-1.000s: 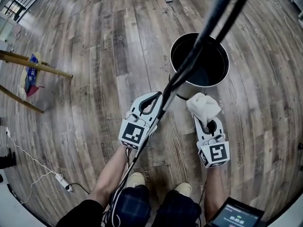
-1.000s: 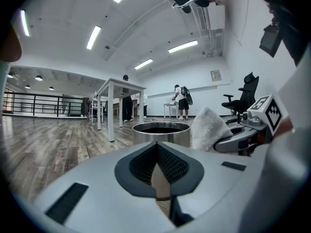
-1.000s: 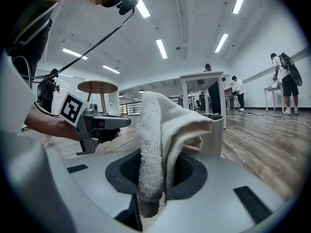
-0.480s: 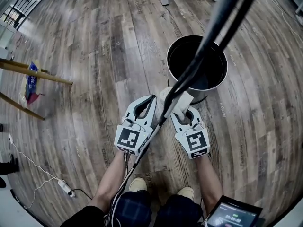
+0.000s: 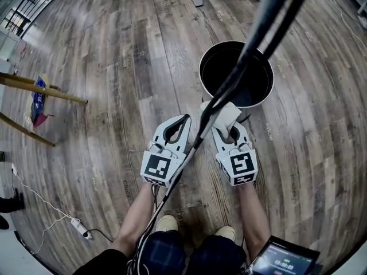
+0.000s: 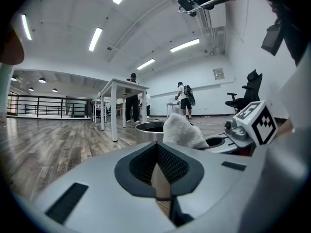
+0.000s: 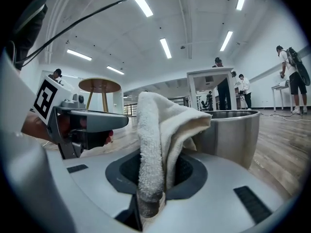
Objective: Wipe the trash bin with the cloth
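Observation:
The round metal trash bin [image 5: 207, 90] stands open on the wood floor, its inside dark. My right gripper [image 5: 229, 129] is shut on a white terry cloth [image 5: 227, 113], which sits against the bin's near lower wall. In the right gripper view the cloth [image 7: 160, 130] stands folded between the jaws, with the bin [image 7: 228, 130] just behind it. Beside it on the left, my left gripper [image 5: 184, 119] is shut with nothing in it. The left gripper view shows the cloth [image 6: 182, 130], the bin rim [image 6: 148, 128] and the right gripper [image 6: 248, 125].
A black cable [image 5: 246, 50] crosses the head view over the bin. Wooden legs [image 5: 40, 85] and a blue packet [image 5: 37, 99] lie far left, with a power strip [image 5: 77, 221] low left. A white table [image 6: 114, 106], an office chair [image 6: 243, 101] and people stand far off.
The right gripper carried the cloth left and forward, from out at the right to the bin's near wall beside the left gripper. The left gripper barely moved.

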Action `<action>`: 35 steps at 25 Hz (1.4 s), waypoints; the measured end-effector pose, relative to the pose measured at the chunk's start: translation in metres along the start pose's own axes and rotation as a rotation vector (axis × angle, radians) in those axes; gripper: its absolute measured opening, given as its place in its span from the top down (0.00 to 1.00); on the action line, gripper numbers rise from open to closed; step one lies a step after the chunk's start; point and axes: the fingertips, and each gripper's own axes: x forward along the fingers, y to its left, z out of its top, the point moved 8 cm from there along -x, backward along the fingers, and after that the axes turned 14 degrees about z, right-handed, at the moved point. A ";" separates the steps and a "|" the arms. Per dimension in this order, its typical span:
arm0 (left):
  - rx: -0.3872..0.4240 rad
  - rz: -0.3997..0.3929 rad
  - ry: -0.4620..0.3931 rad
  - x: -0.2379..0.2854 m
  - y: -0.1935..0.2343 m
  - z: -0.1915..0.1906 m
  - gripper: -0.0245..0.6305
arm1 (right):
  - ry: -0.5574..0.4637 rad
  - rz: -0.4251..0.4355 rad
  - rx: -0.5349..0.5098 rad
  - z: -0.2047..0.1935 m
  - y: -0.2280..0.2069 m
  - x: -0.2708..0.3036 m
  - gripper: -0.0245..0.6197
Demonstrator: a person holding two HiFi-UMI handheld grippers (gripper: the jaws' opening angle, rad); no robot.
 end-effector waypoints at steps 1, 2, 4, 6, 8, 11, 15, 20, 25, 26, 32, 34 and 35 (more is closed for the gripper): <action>0.003 -0.003 -0.001 0.000 -0.001 -0.002 0.97 | -0.004 -0.012 0.001 -0.002 -0.002 -0.004 0.82; 0.007 -0.006 -0.001 0.001 -0.001 -0.004 0.97 | -0.008 -0.025 0.005 -0.004 -0.004 -0.008 0.82; 0.009 -0.008 0.003 0.002 -0.003 -0.006 0.97 | -0.017 -0.051 0.017 -0.008 -0.010 -0.018 0.82; 0.002 -0.005 0.008 0.005 -0.006 -0.005 0.97 | -0.027 -0.074 0.033 -0.009 -0.018 -0.032 0.82; -0.012 0.001 0.009 0.008 -0.009 -0.003 0.97 | -0.039 -0.101 0.050 -0.011 -0.028 -0.047 0.82; -0.020 0.002 0.015 0.012 -0.018 0.000 0.97 | -0.057 -0.160 0.086 -0.016 -0.047 -0.073 0.82; -0.002 -0.015 0.015 0.013 -0.022 -0.003 0.97 | -0.055 -0.235 0.108 -0.025 -0.073 -0.093 0.82; -0.011 -0.001 -0.001 0.009 -0.006 -0.016 0.97 | -0.058 -0.314 0.127 -0.042 -0.092 -0.098 0.82; -0.018 0.020 0.001 0.006 0.001 -0.014 0.97 | -0.050 -0.312 0.113 -0.039 -0.095 -0.101 0.82; -0.020 0.021 0.002 0.005 0.002 -0.015 0.97 | -0.050 -0.306 0.108 -0.040 -0.091 -0.103 0.82; -0.013 0.004 0.021 0.001 -0.008 -0.020 0.97 | -0.057 -0.256 0.088 -0.037 -0.052 -0.122 0.82; -0.021 0.000 0.025 0.001 -0.016 -0.017 0.97 | -0.070 -0.233 0.086 -0.033 -0.038 -0.128 0.82; -0.023 0.000 0.026 0.001 -0.018 -0.016 0.97 | -0.076 -0.217 0.083 -0.030 -0.031 -0.129 0.82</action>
